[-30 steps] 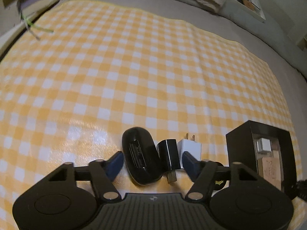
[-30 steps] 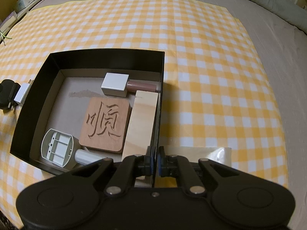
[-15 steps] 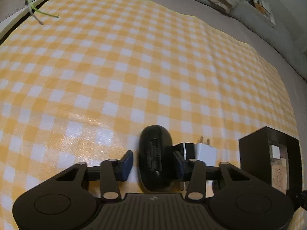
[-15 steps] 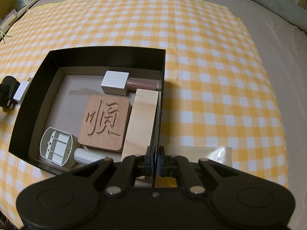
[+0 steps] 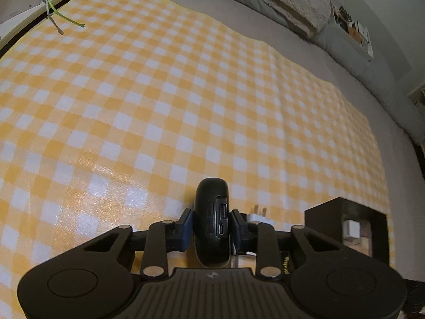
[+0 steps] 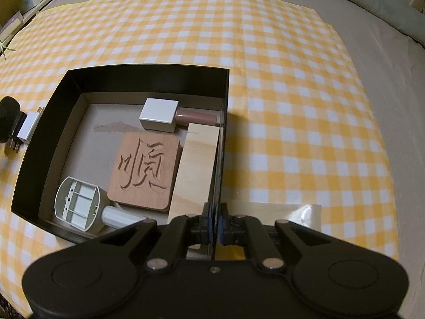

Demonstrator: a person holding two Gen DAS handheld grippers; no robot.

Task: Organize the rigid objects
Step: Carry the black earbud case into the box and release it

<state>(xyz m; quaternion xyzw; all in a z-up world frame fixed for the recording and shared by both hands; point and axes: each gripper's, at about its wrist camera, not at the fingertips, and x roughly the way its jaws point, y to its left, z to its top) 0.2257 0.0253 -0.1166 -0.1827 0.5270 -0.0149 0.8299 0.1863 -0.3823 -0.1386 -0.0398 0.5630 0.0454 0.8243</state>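
1. Two grippers in use, places given relative to the black box [image 6: 148, 71], which stands on the yellow checked cloth [image 5: 186, 101]
2. Left gripper [image 5: 211, 228]: fingers have just been closing and now pinch the black power bank [image 5: 211, 212] by its two flat sides; the bank stands on edge, ports facing the camera, left of the box and apart from it
3. White plug adapter [image 5: 259, 216]: just beside the bank on the box side, partly hidden behind the right-hand finger; a black adapter [image 6: 9, 117] lies next to it, outside the box's left wall
4. Right gripper [image 6: 215, 223]: fingers pressed onto the box's right wall, holding it steady
5. Box contents: carved wooden tile [image 6: 146, 170] in the middle, pale wood block [image 6: 198, 167] against the right wall, grey cube-capped tube [image 6: 159, 115] at the far side, white plastic fitting [image 6: 77, 203] in the near left corner
6. Step in hand, judged: lift the bank into the box. Raise it straight up first so it does not drag the adapter, clear the left wall, and set it on the bare floor left of the tile
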